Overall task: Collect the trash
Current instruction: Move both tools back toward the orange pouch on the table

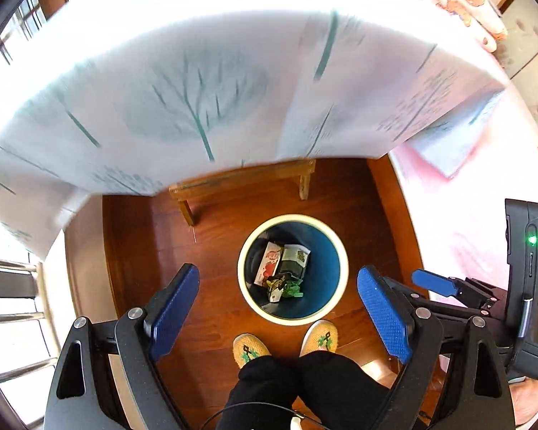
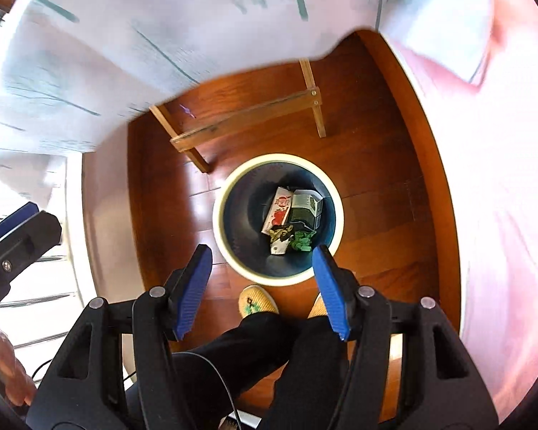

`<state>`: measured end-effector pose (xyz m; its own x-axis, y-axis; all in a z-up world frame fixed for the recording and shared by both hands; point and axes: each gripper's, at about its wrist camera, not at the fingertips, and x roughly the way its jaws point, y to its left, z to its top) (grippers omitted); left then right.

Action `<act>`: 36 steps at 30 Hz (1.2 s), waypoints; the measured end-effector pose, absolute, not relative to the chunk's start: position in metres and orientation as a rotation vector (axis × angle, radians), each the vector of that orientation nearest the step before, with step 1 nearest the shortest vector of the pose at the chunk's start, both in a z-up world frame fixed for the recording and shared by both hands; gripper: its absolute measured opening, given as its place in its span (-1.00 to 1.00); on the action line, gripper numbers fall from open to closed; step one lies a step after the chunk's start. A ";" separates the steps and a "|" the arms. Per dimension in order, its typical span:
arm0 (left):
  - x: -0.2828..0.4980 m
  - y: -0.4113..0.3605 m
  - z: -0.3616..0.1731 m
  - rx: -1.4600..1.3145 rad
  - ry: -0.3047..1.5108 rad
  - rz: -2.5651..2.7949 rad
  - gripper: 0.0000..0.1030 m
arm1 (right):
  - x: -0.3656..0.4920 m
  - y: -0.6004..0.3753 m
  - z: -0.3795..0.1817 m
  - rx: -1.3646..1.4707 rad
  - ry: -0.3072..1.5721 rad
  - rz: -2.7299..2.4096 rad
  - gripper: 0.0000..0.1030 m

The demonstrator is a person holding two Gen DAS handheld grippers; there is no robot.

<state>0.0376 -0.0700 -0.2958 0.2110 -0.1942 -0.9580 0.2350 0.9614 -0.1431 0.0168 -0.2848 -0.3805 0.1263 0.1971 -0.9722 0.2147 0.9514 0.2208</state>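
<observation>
Two grippers, both mine, both empty. My left gripper (image 1: 278,313) stands wide, its blue pads far apart with only floor and bin showing between them; my right gripper (image 2: 262,292) is spread somewhat less, also with nothing between its pads. I have them pointing steeply down, side by side, which puts the trash bin (image 1: 293,319) almost straight below in both wrist views. I judge that pose suits dropping things in from above.

One bin, round, pale rim, dark blue inside, standing on the wood floor (image 1: 204,236) just ahead of the person's two yellow slippers (image 1: 251,353). It sits close to the feet and beside the draped table, I think so that collected rubbish travels only a short way.

Inside I count about four pieces of trash: one red-and-white carton (image 2: 278,209), one dark carton (image 2: 306,209) touching it, one crumpled wrapper (image 2: 279,240) and one green scrap (image 2: 302,242). All lie at the bottom, toward the side nearest the feet.

One leaf-patterned tablecloth (image 1: 183,107) hangs over the table edge, blurred. One small wooden stool (image 1: 240,182) stands under it, just behind the bin.
</observation>
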 end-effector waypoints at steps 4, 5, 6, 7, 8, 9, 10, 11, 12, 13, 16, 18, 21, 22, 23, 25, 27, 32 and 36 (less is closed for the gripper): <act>0.037 -0.067 -0.239 0.064 1.290 -0.329 0.76 | 0.015 -0.278 -0.321 0.331 1.426 -0.007 0.08; 0.037 -0.067 -0.223 0.074 1.280 -0.337 0.76 | 0.015 -0.275 -0.305 0.326 1.416 -0.004 0.08; 0.037 -0.066 -0.210 0.082 1.267 -0.344 0.76 | 0.015 -0.273 -0.290 0.318 1.402 -0.001 0.08; 0.038 -0.064 -0.197 0.089 1.251 -0.352 0.76 | 0.016 -0.271 -0.275 0.309 1.388 0.001 0.08; 0.039 -0.062 -0.184 0.096 1.233 -0.359 0.76 | 0.015 -0.268 -0.261 0.300 1.373 0.003 0.08; 0.040 -0.060 -0.171 0.101 1.214 -0.365 0.76 | 0.016 -0.266 -0.246 0.290 1.357 0.003 0.08; 0.042 -0.058 -0.159 0.104 1.194 -0.370 0.76 | 0.017 -0.264 -0.233 0.281 1.341 0.002 0.08; 0.043 -0.055 -0.146 0.104 1.174 -0.374 0.76 | 0.017 -0.261 -0.221 0.273 1.326 0.000 0.08; 0.045 -0.052 -0.135 0.103 1.155 -0.379 0.76 | 0.017 -0.259 -0.209 0.267 1.310 -0.002 0.08; 0.047 -0.050 -0.124 0.102 1.136 -0.385 0.76 | 0.018 -0.257 -0.198 0.261 1.291 -0.003 0.08; 0.053 -0.042 -0.089 0.104 1.076 -0.394 0.76 | 0.020 -0.252 -0.164 0.236 1.228 -0.014 0.08; 0.057 -0.036 -0.071 0.102 1.040 -0.402 0.76 | 0.022 -0.250 -0.146 0.218 1.182 -0.025 0.09; 0.064 -0.032 -0.047 0.107 0.997 -0.414 0.76 | 0.028 -0.252 -0.120 0.202 1.119 -0.045 0.09; 0.066 -0.032 -0.042 0.109 0.985 -0.419 0.76 | 0.031 -0.253 -0.114 0.200 1.103 -0.050 0.08; 0.068 -0.032 -0.037 0.112 0.971 -0.425 0.76 | 0.034 -0.253 -0.106 0.199 1.089 -0.057 0.08; 0.071 -0.033 -0.027 0.119 0.945 -0.434 0.76 | 0.039 -0.256 -0.091 0.203 1.061 -0.066 0.09; 0.072 -0.036 -0.021 0.126 0.923 -0.441 0.76 | 0.043 -0.260 -0.077 0.202 1.041 -0.074 0.08; 0.084 -0.048 -0.010 0.138 0.880 -0.449 0.76 | 0.060 -0.268 -0.070 0.196 1.019 -0.088 0.08; 0.109 -0.061 -0.014 0.122 0.886 -0.432 0.76 | 0.088 -0.278 -0.077 0.181 1.016 -0.074 0.08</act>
<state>0.1090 -0.0610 -0.0144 0.5526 -0.3146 -0.7718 0.4139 0.9073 -0.0735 0.0879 -0.2779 -0.0771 0.5256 0.0225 -0.8504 0.1451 0.9826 0.1158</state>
